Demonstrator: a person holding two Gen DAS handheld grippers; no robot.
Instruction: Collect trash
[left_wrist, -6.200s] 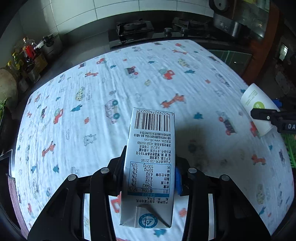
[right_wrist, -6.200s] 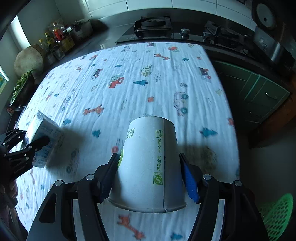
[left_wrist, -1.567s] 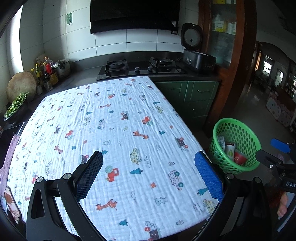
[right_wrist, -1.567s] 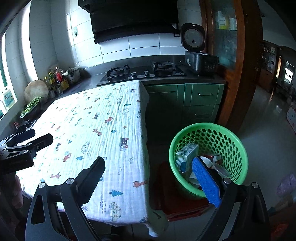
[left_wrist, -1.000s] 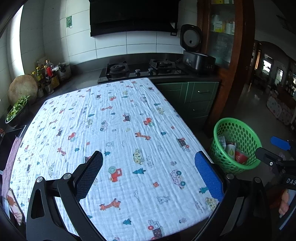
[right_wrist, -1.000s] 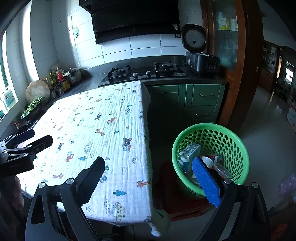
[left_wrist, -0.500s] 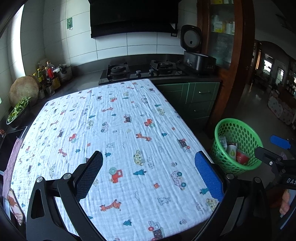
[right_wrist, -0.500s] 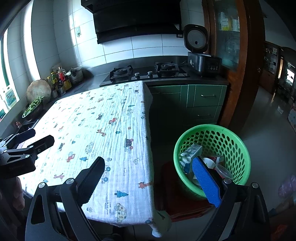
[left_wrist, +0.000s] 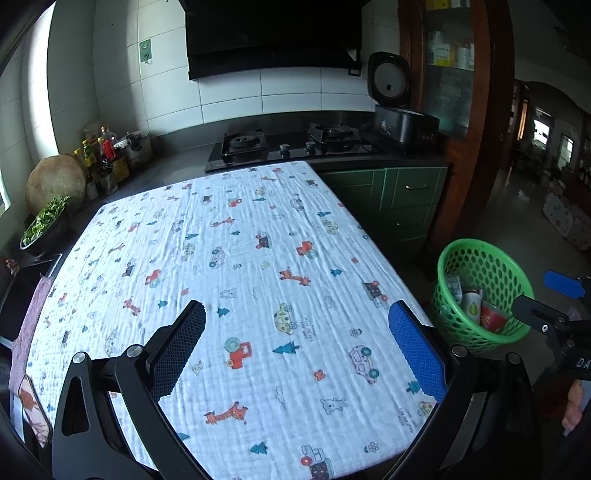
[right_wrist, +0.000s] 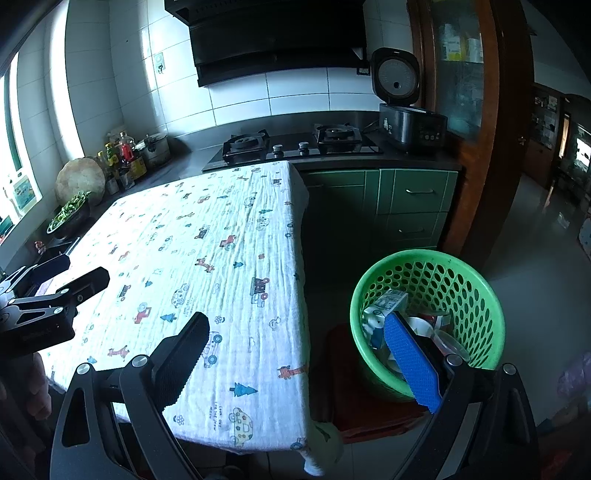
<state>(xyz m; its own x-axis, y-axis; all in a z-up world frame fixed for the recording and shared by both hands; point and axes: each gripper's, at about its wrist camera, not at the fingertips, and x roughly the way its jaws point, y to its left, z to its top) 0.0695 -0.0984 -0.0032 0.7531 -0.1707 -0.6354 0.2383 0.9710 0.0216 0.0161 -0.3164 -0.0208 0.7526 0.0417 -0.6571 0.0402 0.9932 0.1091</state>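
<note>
Both handheld grippers are hanging empty over a kitchen table draped in a white crinkled cotton cloth printed with small cars, giraffes and trees (left_wrist: 258, 266), and nothing that counts as trash is lying on it any longer. The left gripper (left_wrist: 297, 334) is holding its black-and-blue padded fingers spread wide above the near end of the cloth; the right gripper (right_wrist: 295, 338) is likewise gaping open, its blue pad (right_wrist: 412, 363) showing in front of the round green perforated plastic basket (right_wrist: 476, 295) that is standing on the floor just off the table's right edge. About six seconds earlier the left claw was clamping a white milk carton with a barcode and the right claw a white paper cup with green print; both claws are now bare and the two items are resting inside the basket, where a white-and-blue carton (right_wrist: 384, 306) is leaning against the inner wall and a pale cup (left_wrist: 472, 303) and a red cup (left_wrist: 493, 318) are showing through the rim in the left wrist view. Over the last second and a half the views have been shifting only slightly, with both tools keeping back from the table. Judging by the bare cloth and the filled basket, the collecting is looking finished, or very nearly so; whether more rubbish is waiting beyond the edges of either view cannot be told.
</note>
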